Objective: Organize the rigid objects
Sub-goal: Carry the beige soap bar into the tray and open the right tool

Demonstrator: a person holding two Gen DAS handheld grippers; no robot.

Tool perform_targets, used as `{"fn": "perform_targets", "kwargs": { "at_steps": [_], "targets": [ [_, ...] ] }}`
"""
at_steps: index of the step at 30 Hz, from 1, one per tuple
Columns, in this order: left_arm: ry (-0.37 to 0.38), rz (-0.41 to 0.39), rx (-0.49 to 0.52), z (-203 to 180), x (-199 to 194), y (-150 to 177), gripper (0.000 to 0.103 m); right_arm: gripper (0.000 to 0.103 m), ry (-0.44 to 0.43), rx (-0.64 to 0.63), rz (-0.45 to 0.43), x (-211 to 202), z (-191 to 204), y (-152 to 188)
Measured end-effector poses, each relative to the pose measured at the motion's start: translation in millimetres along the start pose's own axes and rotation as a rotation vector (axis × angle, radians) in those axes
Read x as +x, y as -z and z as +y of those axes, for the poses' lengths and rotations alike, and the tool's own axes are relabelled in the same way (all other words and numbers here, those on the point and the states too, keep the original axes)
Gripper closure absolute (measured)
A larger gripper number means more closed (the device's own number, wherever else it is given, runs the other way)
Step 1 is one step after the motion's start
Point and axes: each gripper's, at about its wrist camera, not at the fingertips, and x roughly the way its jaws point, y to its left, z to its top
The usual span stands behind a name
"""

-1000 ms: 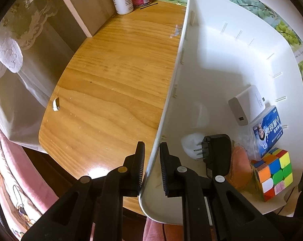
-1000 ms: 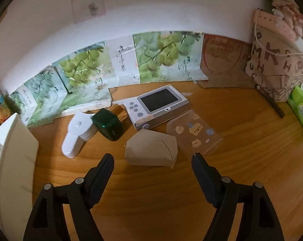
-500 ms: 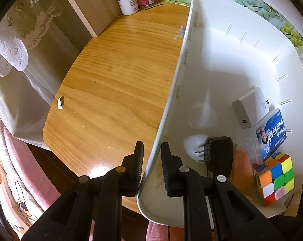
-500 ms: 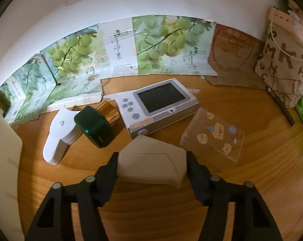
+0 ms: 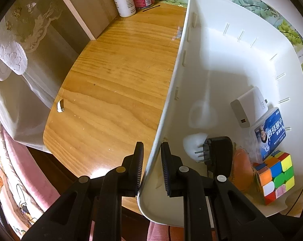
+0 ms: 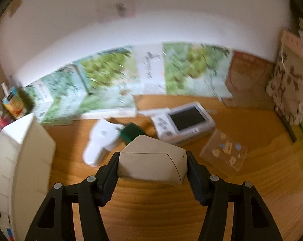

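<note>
Holding the bin (image 5: 221, 46) as landmark, entries ran from its left outward to the right.

Left of the bin: bare wooden table (image 5: 119, 92), with bottles at its far edge. The left gripper (image 5: 151, 166) straddled the bin's near-left wall, one finger outside, one inside, jaws nearly shut with the wall between them; contact looked like a clamp steadying the bin, and the bin sat tipped with its mouth towards the right.

Inside the bin, low against its right side: black plug (image 5: 217, 156), white charger (image 5: 249, 106), blue box (image 5: 270, 134), cube (image 5: 274, 174). The floor towards the left wall was free.

Right of the bin, in the right wrist view: the bin's wall (image 6: 21, 160) stood at the left edge of frame. The right gripper (image 6: 152, 165) held a beige case (image 6: 151, 160), pads pressed on its two short ends, so its long axis lay crosswise between the fingers. The case appeared lifted clear of the table; the frame was blurred, so this is a judgement.

Further right of the bin, on the table: white device (image 6: 103, 140), green block (image 6: 131, 132), console (image 6: 183, 120), clear box (image 6: 223, 150), all untouched.

Key relation: the bin lay to the left of the held case, well apart. Judged next move: carry the case leftward over the rim and release above the free floor. The right hand has the case; the left only braces.
</note>
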Motion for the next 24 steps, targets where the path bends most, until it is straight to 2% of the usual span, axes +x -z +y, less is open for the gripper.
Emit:
{"fn": "perform_targets", "kwargs": {
  "at_steps": [13,17,24],
  "targets": [
    [0.007,-0.033,0.078,-2.7,-6.9,-9.2,0.087,0.04,-0.17,-0.2,-0.111,-67.6,83.2,-7.2],
    [0.015,-0.035,0.109,-5.9,-7.4,-9.9,0.087,0.04,-0.251,-0.271,-0.124,-87.9,122.1,1.4],
    [0.036,-0.018,0.177,-6.3,-4.6,-15.0,0.091,0.04,-0.343,-0.393,-0.11,-110.2,181.6,27.9]
  ]
}}
